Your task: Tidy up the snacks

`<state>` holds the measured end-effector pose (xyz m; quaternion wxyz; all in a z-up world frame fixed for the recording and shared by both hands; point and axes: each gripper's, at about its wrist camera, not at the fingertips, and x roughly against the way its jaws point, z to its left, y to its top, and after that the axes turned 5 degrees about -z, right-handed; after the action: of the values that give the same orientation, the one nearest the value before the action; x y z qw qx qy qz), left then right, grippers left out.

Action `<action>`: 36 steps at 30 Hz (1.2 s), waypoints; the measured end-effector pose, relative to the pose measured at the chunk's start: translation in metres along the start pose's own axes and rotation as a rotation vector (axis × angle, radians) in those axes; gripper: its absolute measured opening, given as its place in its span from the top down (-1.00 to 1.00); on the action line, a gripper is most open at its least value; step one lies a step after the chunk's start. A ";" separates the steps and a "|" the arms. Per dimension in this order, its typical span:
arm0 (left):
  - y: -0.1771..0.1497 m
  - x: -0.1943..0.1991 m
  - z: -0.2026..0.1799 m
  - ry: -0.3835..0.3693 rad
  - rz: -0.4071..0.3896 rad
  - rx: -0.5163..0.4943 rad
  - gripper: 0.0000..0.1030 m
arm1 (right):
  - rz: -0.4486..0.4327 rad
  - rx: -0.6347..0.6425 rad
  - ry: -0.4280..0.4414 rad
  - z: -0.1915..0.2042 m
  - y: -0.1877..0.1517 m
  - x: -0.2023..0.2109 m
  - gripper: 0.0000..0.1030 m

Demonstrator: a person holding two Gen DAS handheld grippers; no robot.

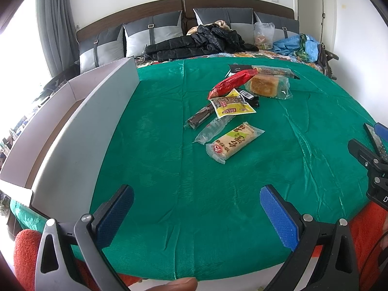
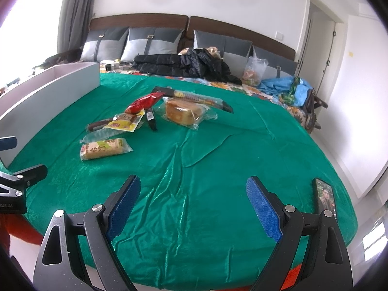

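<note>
A pile of snack packets lies on the green cloth (image 1: 218, 194): a beige rice-cracker pack (image 1: 234, 141) (image 2: 104, 149) nearest, a clear pack (image 1: 213, 127), a dark bar (image 1: 200, 117), a yellow pack (image 1: 232, 105) (image 2: 125, 123), a red pack (image 1: 232, 82) (image 2: 144, 103), a wrapped cake (image 1: 266, 86) (image 2: 184, 112) and a long cracker pack (image 1: 269, 70) (image 2: 194, 97). A white open box (image 1: 80, 121) (image 2: 51, 94) stands at the left. My left gripper (image 1: 196, 215) is open and empty, well short of the pile. My right gripper (image 2: 194, 208) is open and empty, also near the front edge.
A phone (image 2: 325, 197) lies on the cloth at the right front. At the bed's head are a black jacket (image 1: 198, 42), grey pillows (image 1: 152, 34), a clear bag of snacks (image 1: 263, 36) and blue cloth (image 1: 293, 46). An orange towel (image 1: 26, 254) hangs at the front.
</note>
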<state>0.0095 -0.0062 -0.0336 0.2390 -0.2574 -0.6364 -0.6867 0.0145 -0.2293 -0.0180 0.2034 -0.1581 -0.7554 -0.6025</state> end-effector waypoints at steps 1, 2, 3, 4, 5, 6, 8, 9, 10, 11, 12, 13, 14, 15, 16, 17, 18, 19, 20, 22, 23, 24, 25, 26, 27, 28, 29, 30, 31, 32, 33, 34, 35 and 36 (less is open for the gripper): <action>0.000 0.000 0.000 0.000 0.000 -0.001 -1.00 | 0.000 0.000 0.000 0.000 0.000 0.000 -0.77; 0.000 0.000 0.000 0.000 0.000 -0.001 -1.00 | 0.001 0.000 0.000 0.000 0.000 0.000 -0.77; 0.000 0.000 0.000 0.000 0.000 -0.001 -1.00 | 0.002 0.001 0.001 0.001 -0.001 0.000 -0.77; 0.000 0.000 0.000 0.000 0.001 -0.003 -1.00 | 0.003 0.002 0.002 0.001 0.000 -0.001 -0.77; 0.000 -0.001 0.000 0.001 0.002 -0.002 -1.00 | 0.004 0.003 0.002 0.002 0.000 -0.001 -0.77; 0.000 -0.001 0.001 0.001 0.004 -0.002 -1.00 | 0.006 0.003 0.004 0.002 0.000 -0.001 -0.77; -0.001 -0.002 0.002 0.002 0.006 -0.003 -1.00 | 0.009 0.005 0.006 0.003 0.000 -0.001 -0.77; -0.001 -0.002 0.002 0.002 0.007 -0.003 -1.00 | 0.010 0.005 0.006 0.004 0.000 -0.001 -0.77; -0.001 -0.002 0.003 0.003 0.008 -0.003 -1.00 | 0.010 0.006 0.007 0.004 0.000 0.000 -0.77; -0.001 -0.002 0.003 0.002 0.007 -0.003 -1.00 | 0.011 0.006 0.008 0.004 0.001 -0.001 -0.77; -0.001 -0.002 0.002 0.002 0.007 -0.003 -1.00 | 0.011 0.006 0.007 0.004 0.001 -0.001 -0.77; -0.001 -0.002 0.002 0.002 0.007 -0.003 -1.00 | 0.011 0.006 0.007 0.004 0.001 -0.001 -0.77; -0.001 -0.002 0.002 0.002 0.007 -0.003 -1.00 | 0.012 0.006 0.008 0.005 0.001 -0.001 -0.77; -0.002 -0.002 0.002 0.002 0.008 -0.003 -1.00 | 0.012 0.006 0.009 0.004 0.000 -0.001 -0.77; -0.002 -0.003 0.003 0.003 0.010 -0.003 -1.00 | 0.013 0.007 0.010 0.004 0.001 -0.002 -0.77; -0.002 -0.003 0.003 0.003 0.010 -0.004 -1.00 | 0.014 0.007 0.011 0.003 0.001 -0.002 -0.77; -0.002 -0.004 0.002 0.003 0.011 -0.004 -1.00 | 0.015 0.007 0.012 0.003 0.000 -0.002 -0.77; -0.003 -0.004 0.002 0.003 0.013 -0.005 -1.00 | 0.016 0.007 0.013 0.003 0.000 -0.002 -0.77; -0.003 -0.005 0.002 0.003 0.014 -0.005 -1.00 | 0.017 0.007 0.014 0.003 0.000 -0.003 -0.77; -0.003 -0.004 0.001 0.004 0.015 -0.006 -1.00 | 0.020 0.006 0.016 0.002 0.000 -0.004 -0.77; -0.003 -0.004 0.001 0.004 0.015 -0.006 -1.00 | 0.021 0.006 0.016 0.002 0.001 -0.004 -0.77; -0.003 -0.004 0.001 0.003 0.015 -0.006 -1.00 | 0.021 0.006 0.017 0.002 0.001 -0.005 -0.77; -0.003 -0.004 0.001 0.004 0.016 -0.006 -1.00 | 0.021 0.006 0.016 0.002 0.001 -0.005 -0.77; -0.004 -0.005 0.001 0.004 0.017 -0.006 -1.00 | 0.022 0.006 0.017 0.002 0.000 -0.005 -0.77; -0.004 -0.005 0.001 0.004 0.019 -0.006 -1.00 | 0.022 0.005 0.018 0.002 0.000 -0.005 -0.77; -0.004 -0.005 0.001 0.004 0.020 -0.007 -1.00 | 0.023 0.005 0.018 0.002 0.000 -0.006 -0.77; -0.004 -0.006 0.001 0.005 0.022 -0.007 -1.00 | 0.024 0.004 0.019 0.002 0.000 -0.006 -0.77; -0.004 -0.006 0.001 0.005 0.024 -0.008 -1.00 | 0.022 0.005 0.018 0.002 0.000 -0.006 -0.77; -0.005 -0.006 0.001 0.004 0.026 -0.007 -1.00 | 0.022 0.005 0.018 0.002 0.000 -0.006 -0.77; -0.005 -0.007 0.001 0.004 0.028 -0.007 -1.00 | 0.023 0.004 0.018 0.002 0.000 -0.006 -0.77; -0.005 -0.007 0.001 0.004 0.031 -0.007 -1.00 | 0.023 0.004 0.018 0.002 0.000 -0.006 -0.77; -0.006 -0.008 0.001 0.004 0.034 -0.006 -1.00 | 0.024 0.004 0.018 0.002 0.000 -0.006 -0.77; -0.006 -0.008 0.001 0.004 0.037 -0.005 -1.00 | 0.025 0.002 0.018 0.002 0.000 -0.006 -0.77; -0.005 -0.009 0.001 0.003 0.040 -0.004 -1.00 | 0.026 0.001 0.018 0.002 -0.001 -0.007 -0.77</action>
<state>0.0128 -0.0046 -0.0429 0.2531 -0.2692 -0.6293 -0.6837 0.0199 -0.2279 -0.0230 0.2184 -0.1625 -0.7515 -0.6010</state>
